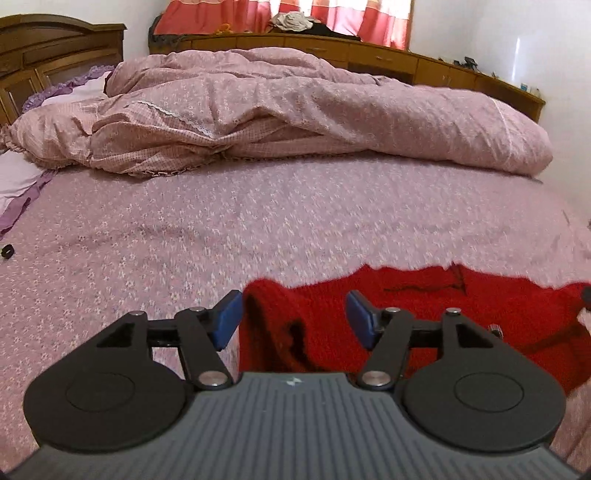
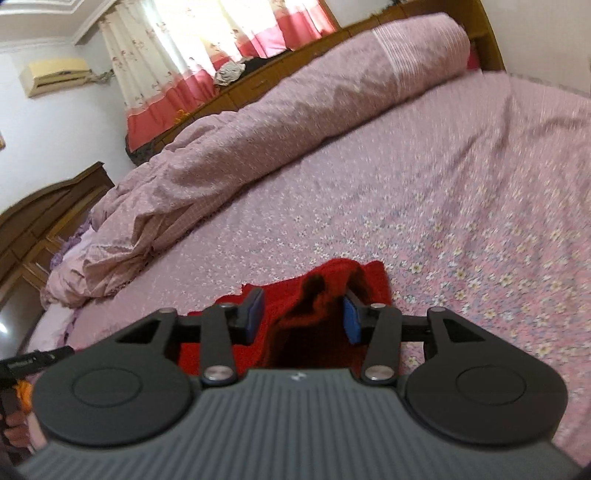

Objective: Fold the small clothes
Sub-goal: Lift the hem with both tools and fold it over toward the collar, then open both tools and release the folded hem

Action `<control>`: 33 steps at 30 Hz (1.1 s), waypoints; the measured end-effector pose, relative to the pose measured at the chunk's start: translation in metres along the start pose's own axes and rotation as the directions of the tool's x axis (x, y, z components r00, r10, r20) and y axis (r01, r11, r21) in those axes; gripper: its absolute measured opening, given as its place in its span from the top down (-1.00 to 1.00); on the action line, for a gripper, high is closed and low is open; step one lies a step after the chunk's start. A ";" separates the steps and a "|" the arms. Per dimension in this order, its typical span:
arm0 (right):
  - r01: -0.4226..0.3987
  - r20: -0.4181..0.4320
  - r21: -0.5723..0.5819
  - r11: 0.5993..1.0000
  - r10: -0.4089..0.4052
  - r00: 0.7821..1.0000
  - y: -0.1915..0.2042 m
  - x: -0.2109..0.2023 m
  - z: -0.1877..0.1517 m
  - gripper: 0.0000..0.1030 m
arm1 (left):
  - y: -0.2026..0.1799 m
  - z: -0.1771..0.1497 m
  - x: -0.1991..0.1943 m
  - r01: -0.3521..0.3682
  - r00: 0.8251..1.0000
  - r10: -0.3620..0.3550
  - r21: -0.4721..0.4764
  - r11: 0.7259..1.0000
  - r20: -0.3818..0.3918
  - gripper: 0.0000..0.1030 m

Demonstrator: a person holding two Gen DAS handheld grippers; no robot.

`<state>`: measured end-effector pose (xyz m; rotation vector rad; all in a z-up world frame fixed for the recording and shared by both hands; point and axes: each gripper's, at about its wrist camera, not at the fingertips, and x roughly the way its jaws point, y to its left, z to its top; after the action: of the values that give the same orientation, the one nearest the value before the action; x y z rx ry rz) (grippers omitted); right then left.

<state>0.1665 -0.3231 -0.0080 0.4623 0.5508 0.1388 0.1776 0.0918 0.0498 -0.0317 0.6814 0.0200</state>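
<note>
A bed sheet (image 1: 295, 229) in pink with small white flowers covers the mattress. Along its far side lies a rumpled pink quilt (image 1: 314, 114), bunched and creased, its frilled edge resting on the sheet. A purple ruffled pillow (image 1: 70, 86) sits by the dark wooden headboard (image 1: 55, 40). Behind the quilt runs a low wooden cabinet (image 1: 369, 51) with a heap of pale clothes (image 1: 291, 20) on top, before red and cream curtains (image 2: 184, 55). An air conditioner (image 2: 55, 75) hangs on the white wall.
</note>
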 end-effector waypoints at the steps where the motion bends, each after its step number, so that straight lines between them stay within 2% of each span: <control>1: 0.005 0.002 -0.016 1.000 -0.005 1.000 0.002 -0.004 -0.001 0.07 | -0.002 -0.005 -0.003 -0.002 1.000 0.002 0.009 1.000 -0.009 -0.31; 5: 0.011 -0.017 -0.092 0.996 -0.013 1.000 0.010 -0.015 -0.013 0.07 | -0.010 -0.028 -0.010 -0.001 1.000 0.002 0.039 0.999 -0.031 -0.31; 9: 0.016 -0.050 -0.214 0.977 -0.027 0.998 0.025 -0.016 -0.031 0.07 | -0.019 -0.050 -0.009 -0.016 0.999 0.020 0.098 0.995 -0.046 -0.31; 13: -0.008 -0.145 -0.294 0.956 -0.036 0.989 0.034 -0.002 -0.045 0.08 | -0.027 -0.065 0.008 -0.007 0.995 0.023 0.156 0.988 -0.098 -0.31; 17: 0.007 -0.150 -0.386 0.922 -0.070 0.986 0.047 0.014 -0.049 0.08 | -0.033 -0.070 0.029 -0.042 0.994 0.061 0.199 0.979 -0.088 -0.31; 23: 0.032 -0.112 -0.397 0.917 -0.083 0.990 0.053 0.033 -0.034 0.13 | -0.033 -0.048 0.046 -0.052 0.998 0.056 0.156 0.986 -0.022 -0.31; 28: 0.058 -0.052 -0.358 0.932 -0.082 0.995 0.052 0.048 -0.017 0.12 | -0.031 -0.015 0.052 -0.074 0.996 0.068 0.103 0.992 0.062 -0.31; 33: 0.060 -0.017 -0.305 0.951 -0.068 0.998 0.052 0.061 0.001 0.12 | -0.030 0.014 0.050 -0.094 0.991 0.087 0.070 0.993 0.104 -0.31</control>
<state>0.2185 -0.2626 -0.0121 0.1422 0.5593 0.1652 0.2261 0.0628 0.0297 0.0720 0.5817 0.0829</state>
